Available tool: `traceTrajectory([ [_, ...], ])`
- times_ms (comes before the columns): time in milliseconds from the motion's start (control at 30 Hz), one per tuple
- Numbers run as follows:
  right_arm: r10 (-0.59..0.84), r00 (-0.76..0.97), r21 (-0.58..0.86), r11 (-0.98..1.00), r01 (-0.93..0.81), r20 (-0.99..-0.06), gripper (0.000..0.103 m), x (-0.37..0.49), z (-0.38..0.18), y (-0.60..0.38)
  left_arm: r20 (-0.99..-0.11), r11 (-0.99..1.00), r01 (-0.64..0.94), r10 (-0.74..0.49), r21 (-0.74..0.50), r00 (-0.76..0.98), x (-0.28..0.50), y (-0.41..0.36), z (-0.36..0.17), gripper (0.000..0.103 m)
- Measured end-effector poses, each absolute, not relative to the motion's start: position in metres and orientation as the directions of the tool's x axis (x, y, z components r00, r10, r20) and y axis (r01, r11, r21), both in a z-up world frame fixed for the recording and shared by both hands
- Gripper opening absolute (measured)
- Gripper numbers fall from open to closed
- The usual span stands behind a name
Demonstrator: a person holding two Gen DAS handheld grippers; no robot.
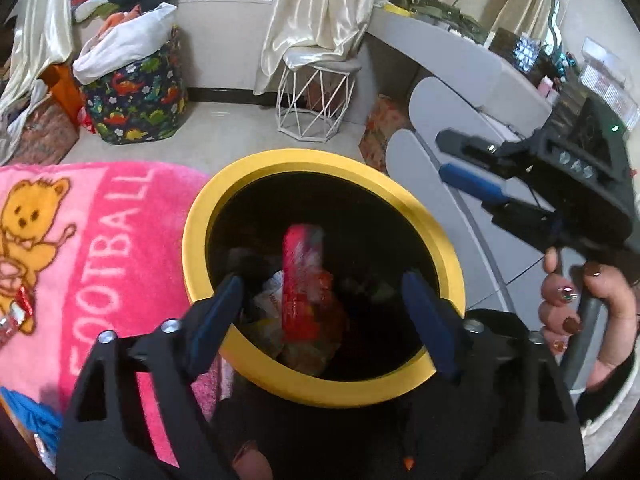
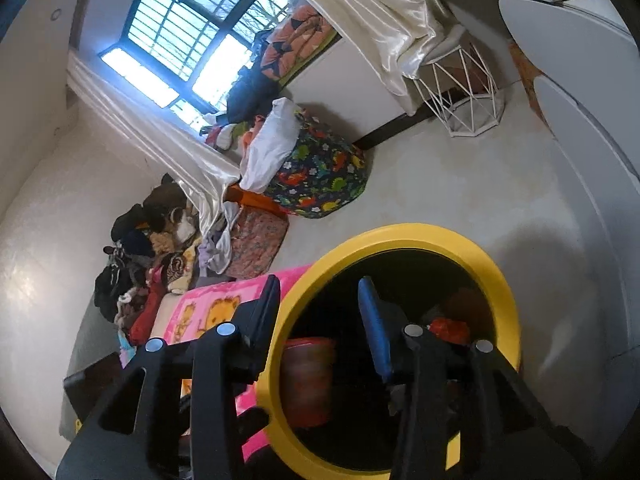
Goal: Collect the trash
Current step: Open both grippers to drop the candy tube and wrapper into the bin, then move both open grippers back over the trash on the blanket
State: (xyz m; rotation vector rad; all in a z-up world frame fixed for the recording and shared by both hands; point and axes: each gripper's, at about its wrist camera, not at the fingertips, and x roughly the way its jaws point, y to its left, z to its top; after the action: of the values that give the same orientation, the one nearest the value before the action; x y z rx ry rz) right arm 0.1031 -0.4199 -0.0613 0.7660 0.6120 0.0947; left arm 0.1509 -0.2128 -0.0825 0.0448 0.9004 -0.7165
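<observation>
A yellow-rimmed bin (image 1: 320, 160) with a black inside stands on the floor beside the bed. My left gripper (image 1: 322, 284) hangs open over its mouth. A red snack wrapper (image 1: 302, 280), blurred, lies between the fingers inside the bin, and neither pad touches it. Crumpled wrappers (image 1: 272, 304) lie deeper in the bin. My right gripper (image 1: 440, 154), held by a hand (image 1: 580, 300), is at the upper right with its jaws apart and nothing between them. In the right wrist view the right gripper (image 2: 318, 284) straddles the bin's rim (image 2: 420, 232) above the red wrapper (image 2: 308, 376).
A pink blanket (image 1: 100, 240) with a bear print covers the bed at the left, and a shiny wrapper (image 1: 16, 312) lies at its edge. A dinosaur-print bag (image 1: 136, 96), a white wire stool (image 1: 316, 96) and a grey desk (image 1: 460, 80) stand around the floor.
</observation>
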Motion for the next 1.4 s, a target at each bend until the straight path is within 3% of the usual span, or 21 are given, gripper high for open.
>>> traceTrajectory([
  [33, 0.292, 0.822, 0.671, 0.728, 0.141, -0.489, 0.042, 0.103, -0.062, -0.421, -0.722, 0.774, 0.582, -0.550, -0.250, 0.420, 0.149, -0.212, -0.080, 0.089],
  [67, 0.285, 0.822, 0.665, 0.732, 0.146, -0.494, 0.046, 0.103, -0.062, -0.420, -0.709, 0.780, 0.575, -0.550, -0.246, 0.442, 0.148, -0.209, -0.077, 0.092],
  [300, 0.195, 0.834, 0.583, 0.794, 0.176, -0.517, 0.066, 0.098, -0.054, -0.412, -0.663, 0.816, 0.523, -0.536, -0.247, 0.523, 0.145, -0.195, -0.063, 0.092],
  [567, 0.123, 0.847, 0.482, 0.860, 0.169, -0.517, 0.079, 0.096, -0.042, -0.394, -0.638, 0.844, 0.488, -0.504, -0.222, 0.582, 0.141, -0.175, -0.053, 0.092],
  [767, 0.110, 0.855, 0.436, 0.888, 0.144, -0.507, 0.084, 0.095, -0.035, -0.378, -0.620, 0.866, 0.448, -0.480, -0.221, 0.621, 0.139, -0.153, -0.048, 0.092],
  [1400, 0.166, 0.861, 0.347, 0.938, 0.013, -0.481, 0.085, 0.098, -0.017, -0.320, -0.564, 0.913, 0.343, -0.406, -0.220, 0.719, 0.130, -0.089, -0.031, 0.092],
])
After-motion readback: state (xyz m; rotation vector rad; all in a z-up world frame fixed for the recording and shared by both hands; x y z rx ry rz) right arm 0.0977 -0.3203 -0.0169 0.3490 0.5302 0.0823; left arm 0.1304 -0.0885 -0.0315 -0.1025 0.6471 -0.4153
